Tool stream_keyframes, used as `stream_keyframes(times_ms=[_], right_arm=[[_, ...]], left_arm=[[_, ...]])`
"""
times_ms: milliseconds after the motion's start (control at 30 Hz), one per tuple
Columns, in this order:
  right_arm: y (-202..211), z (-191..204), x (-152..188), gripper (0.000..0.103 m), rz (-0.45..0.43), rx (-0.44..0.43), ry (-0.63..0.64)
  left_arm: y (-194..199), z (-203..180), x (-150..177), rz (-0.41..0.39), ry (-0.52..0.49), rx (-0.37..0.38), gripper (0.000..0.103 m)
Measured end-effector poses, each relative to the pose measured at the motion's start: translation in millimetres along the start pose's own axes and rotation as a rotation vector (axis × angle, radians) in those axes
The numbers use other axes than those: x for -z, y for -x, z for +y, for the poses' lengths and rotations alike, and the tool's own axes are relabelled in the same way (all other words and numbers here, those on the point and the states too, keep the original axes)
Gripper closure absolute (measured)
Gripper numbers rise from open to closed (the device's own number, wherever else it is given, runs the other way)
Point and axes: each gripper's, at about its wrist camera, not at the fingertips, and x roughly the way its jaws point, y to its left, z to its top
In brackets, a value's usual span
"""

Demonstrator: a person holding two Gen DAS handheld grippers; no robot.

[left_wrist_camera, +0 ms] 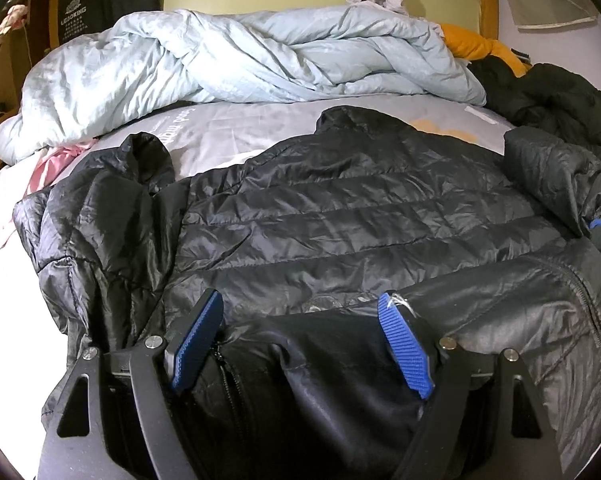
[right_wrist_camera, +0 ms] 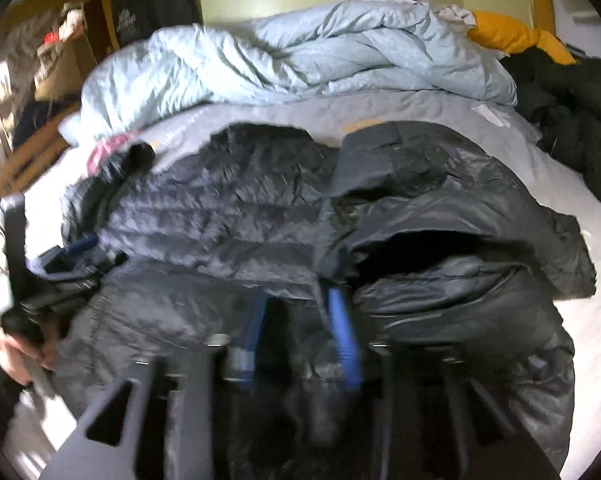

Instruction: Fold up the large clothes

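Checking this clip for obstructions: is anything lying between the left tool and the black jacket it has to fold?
Nothing visible. The left tool is right at the near edge of the black puffer jacket, fingers apart with jacket fabric between them. The blue duvet is bunched up beyond the jacket, clear of it.

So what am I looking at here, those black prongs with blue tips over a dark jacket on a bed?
No robot: a person holds a hand tool in each hand, each ending in a two-finger claw with a camera looking along its fingers. One picture is from the left claw, the other, blurred, from the right claw. A black puffer jacket lies spread on the bed, with a crumpled pale blue duvet behind. Both claws stand open at the jacket's near edge; neither visibly pinches the fabric.
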Motion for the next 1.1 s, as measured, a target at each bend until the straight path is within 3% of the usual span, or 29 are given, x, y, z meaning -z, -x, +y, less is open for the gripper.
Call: stream_keyframes(times_ms=[267, 433, 533, 667, 800, 967, 1033, 1067, 1100], right_arm=[[50, -22, -21, 0.048, -0.149, 0.008, -0.062], [71, -82, -30, 0.047, -0.217, 0.142, -0.254], [70, -130, -29, 0.047, -0.194, 0.242, -0.402], [53, -188, -19, 0.047, -0.061, 0.335, -0.549], [31, -221, -2, 0.047, 0.024, 0.347, -0.64], [12, -234, 1, 0.047, 0.043, 0.335, -0.634], [9, -236, 1, 0.058, 0.017, 0.314, -0.621], [7, -235, 2, 0.079, 0.01, 0.3, -0.612], [3, -232, 1, 0.093, 0.016, 0.278, -0.603]], left_arm=[[1, 0, 0, -0.004, -0.001, -0.003, 0.024], [1, -1, 1, -0.005, 0.002, -0.001, 0.024], [1, -1, 1, -0.005, 0.0, -0.003, 0.024], [1, 0, 1, -0.006, 0.0, -0.003, 0.024], [1, 0, 1, -0.006, 0.0, -0.002, 0.024], [1, 0, 2, -0.007, 0.001, -0.001, 0.024], [1, -1, 2, -0.009, 0.002, 0.001, 0.024], [2, 0, 1, -0.01, 0.003, 0.002, 0.024], [3, 0, 1, -0.013, 0.005, 0.004, 0.024]])
